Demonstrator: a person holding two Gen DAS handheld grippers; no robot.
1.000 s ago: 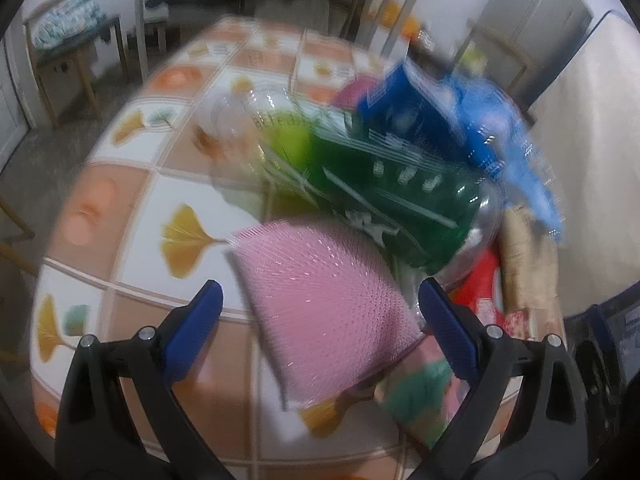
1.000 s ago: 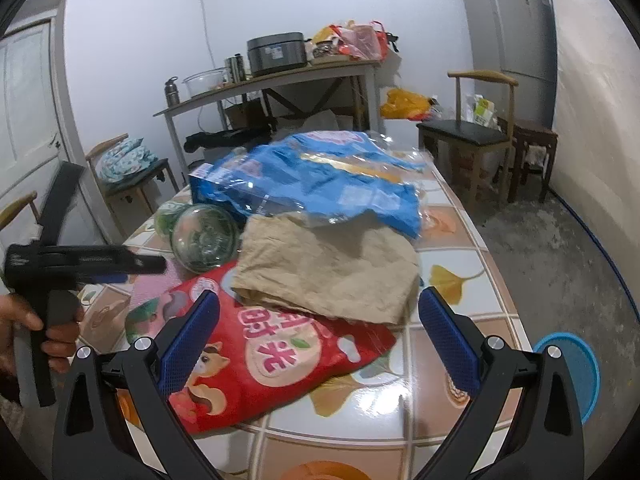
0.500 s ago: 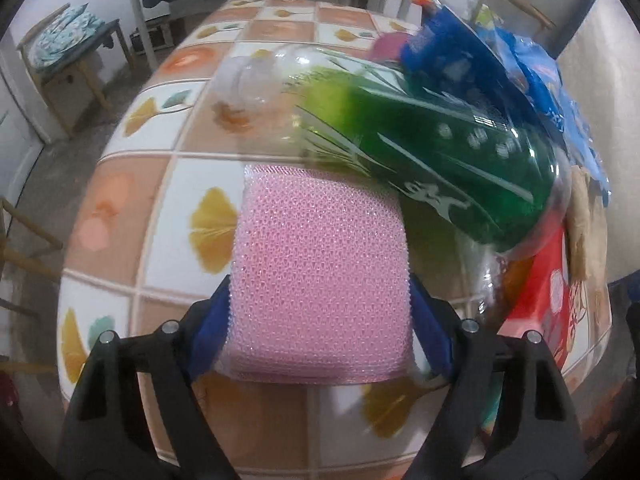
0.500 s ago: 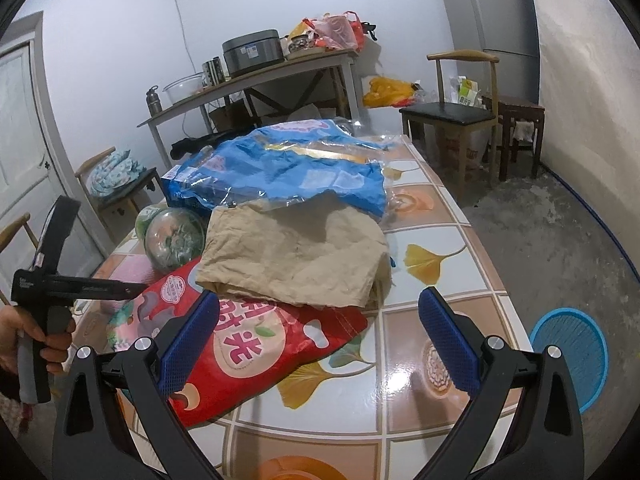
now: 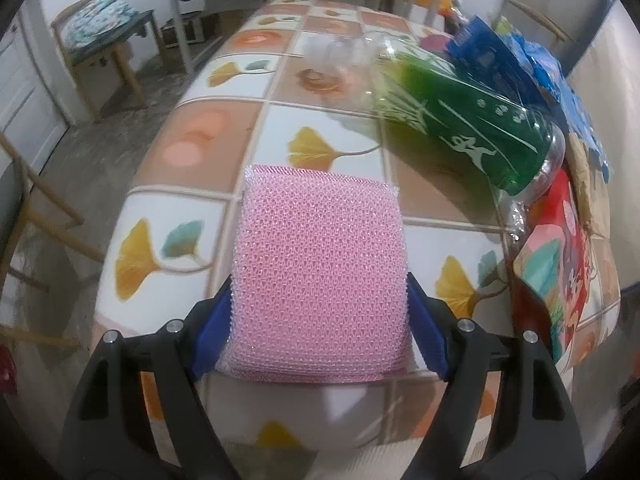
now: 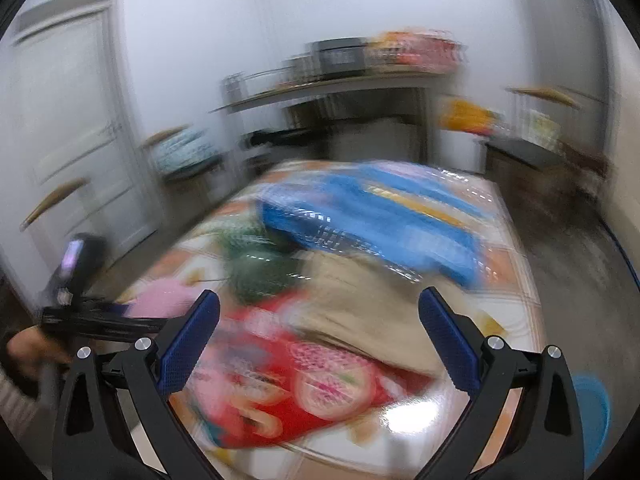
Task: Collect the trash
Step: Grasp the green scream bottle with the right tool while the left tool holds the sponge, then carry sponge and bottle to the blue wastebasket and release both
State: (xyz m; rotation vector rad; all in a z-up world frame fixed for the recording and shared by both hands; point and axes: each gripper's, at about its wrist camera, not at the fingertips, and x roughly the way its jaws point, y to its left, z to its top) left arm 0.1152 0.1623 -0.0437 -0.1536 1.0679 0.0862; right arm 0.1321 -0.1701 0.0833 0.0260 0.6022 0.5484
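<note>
A pink mesh scouring pad (image 5: 320,272) fills the middle of the left wrist view. My left gripper (image 5: 320,320) has a blue pad against each side of it, and the jaws are closing on it. Behind it on the tiled table (image 5: 192,140) lie a green plastic bottle (image 5: 468,120), a red snack bag (image 5: 560,264), a blue packet (image 5: 504,52) and brown paper (image 5: 584,176). The right wrist view is blurred. There my right gripper (image 6: 320,312) hangs open and holds nothing, above the red snack bag (image 6: 304,392) and the brown paper (image 6: 360,312).
A person's hand (image 6: 28,348) holds the left gripper at the table's left edge. A wooden chair (image 5: 108,40) stands left of the table and a side table (image 6: 340,88) against the back wall. A blue round bin (image 6: 592,412) sits on the floor at right.
My left gripper moved forward onto the pink pad and its jaws closed against its sides. The right gripper stayed open while it swung, and its view is now blurred.
</note>
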